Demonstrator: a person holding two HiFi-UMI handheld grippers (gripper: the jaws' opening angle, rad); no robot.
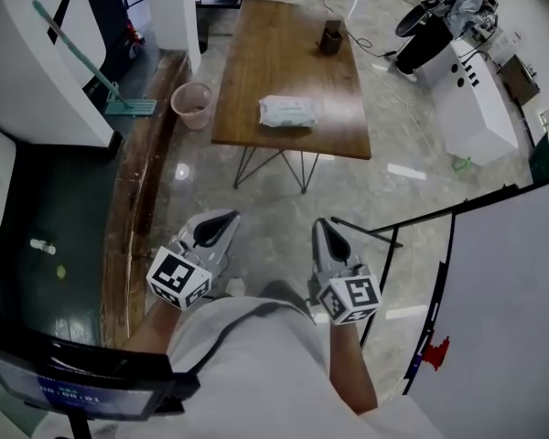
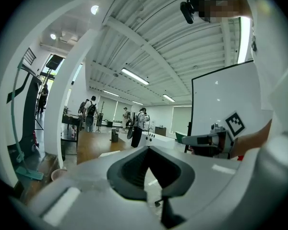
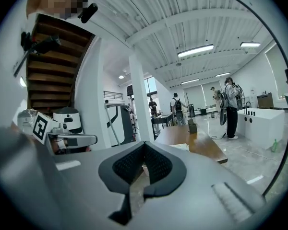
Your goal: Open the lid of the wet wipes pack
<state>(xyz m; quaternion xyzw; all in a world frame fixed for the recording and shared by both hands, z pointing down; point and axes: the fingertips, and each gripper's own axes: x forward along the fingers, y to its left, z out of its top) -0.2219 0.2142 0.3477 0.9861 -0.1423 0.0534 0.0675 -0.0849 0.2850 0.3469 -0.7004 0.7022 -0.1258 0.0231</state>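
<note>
Nothing is done yet: the wet wipes pack (image 1: 287,112) is lying untouched on the worktop (image 1: 284,53), well ahead of both tongs. The left tongs (image 1: 221,219) and right tongs (image 1: 322,227) are hovering clenched and empty; approaching and opening are still waiting.

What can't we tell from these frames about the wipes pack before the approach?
Wet wipes pack lid: head view, too far and small to tell open or shut.
Left gripper view: pack is a pale sliver, its near part behind the left gripper.
Right gripper view: pack likewise, behind the right gripper.
Dark holder on the table: contents too small, head view.
</note>
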